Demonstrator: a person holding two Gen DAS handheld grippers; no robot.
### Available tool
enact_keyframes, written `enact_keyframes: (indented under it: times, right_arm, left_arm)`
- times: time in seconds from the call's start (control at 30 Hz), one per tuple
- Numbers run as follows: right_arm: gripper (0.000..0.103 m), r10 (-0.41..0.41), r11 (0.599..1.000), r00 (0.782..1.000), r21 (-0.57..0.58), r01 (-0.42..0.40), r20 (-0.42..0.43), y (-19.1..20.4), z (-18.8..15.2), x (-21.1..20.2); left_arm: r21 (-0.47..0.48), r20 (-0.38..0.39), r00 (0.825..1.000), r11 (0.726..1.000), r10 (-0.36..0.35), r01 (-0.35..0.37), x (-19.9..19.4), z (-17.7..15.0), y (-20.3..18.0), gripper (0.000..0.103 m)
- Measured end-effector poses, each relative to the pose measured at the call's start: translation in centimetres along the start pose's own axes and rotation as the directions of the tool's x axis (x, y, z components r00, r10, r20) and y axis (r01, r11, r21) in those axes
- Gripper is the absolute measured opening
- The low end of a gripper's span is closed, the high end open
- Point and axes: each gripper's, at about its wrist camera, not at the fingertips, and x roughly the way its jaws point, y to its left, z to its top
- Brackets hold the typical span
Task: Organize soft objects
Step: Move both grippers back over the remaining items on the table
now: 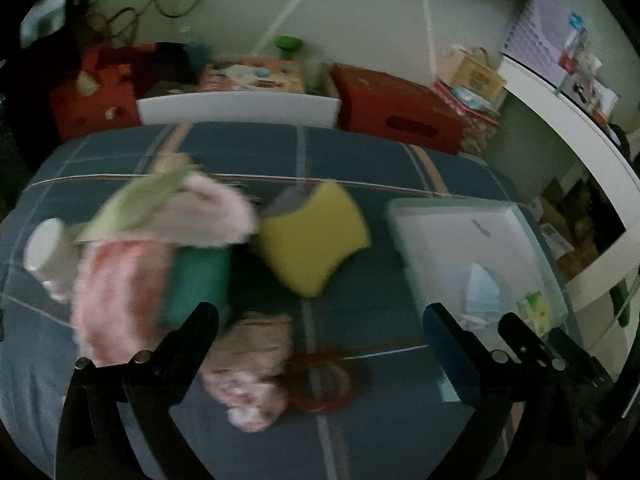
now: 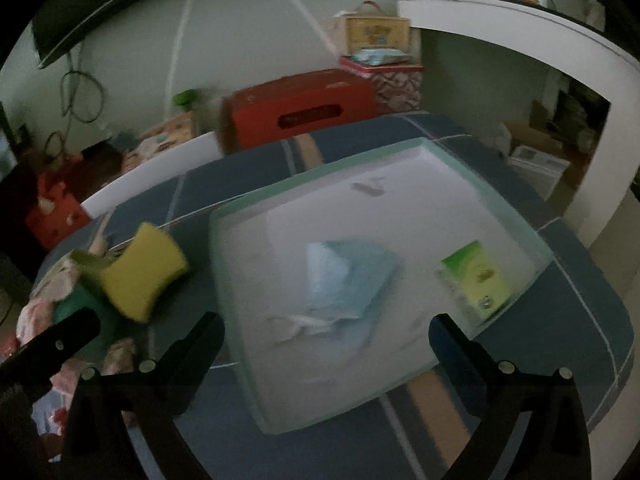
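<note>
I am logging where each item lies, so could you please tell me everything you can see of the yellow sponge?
The yellow sponge is a thick, soft-looking foam block with pinched-in sides and rounded corners. In the right wrist view a dark green layer shows on one face. It lies tilted on the blue plaid cover, outside the white box, at the edge of the pile of soft things, seemingly leaning on a teal item. No tongs touch it. Blur hides finer detail.

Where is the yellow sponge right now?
The yellow sponge lies on the blue bedspread, mid-frame in the left wrist view, between the teal roll and the white box.
</note>
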Motion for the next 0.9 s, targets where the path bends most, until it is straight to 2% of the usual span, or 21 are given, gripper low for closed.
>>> enact_keyframes:
  times: [0.17, 0.4, 0.63, 0.9]
  right_arm:
    - [0.103, 0.030, 0.998, 1.000, -0.047, -0.030, 0.002, 2.8, -0.6, -0.7]
    - [0.103, 0.076, 0.991, 0.997, -0.113, -0.078, -0.024, 6.6, -1.8, -1.0]
    - [0.103, 0.128, 0.974, 0.991, -0.183, -0.133, -0.042, 10.2, -3.1, -1.6]
    - [0.103, 0.151, 0.952, 0.983, -0.253, -0.172, -0.101, 13.4, -5.0, -1.0]
  left_arm:
    - [-0.072, 0.031, 0.999, 0.997, 0.024, -0.021, -2.2, -0.2, 4.5, 0.102]
    - [-0.145, 0.013, 0.997, 0.987, 0.078, -0.076, -4.0, -0.7, 9.7, 0.102]
    - [-0.233, -0.016, 0.989, 0.962, 0.144, -0.144, -5.1, -1.9, 14.6, 0.102]
    - [-0.329, -0.062, 0.986, 0.929, 0.157, -0.169, -5.1, -3.8, 18.3, 0.102]
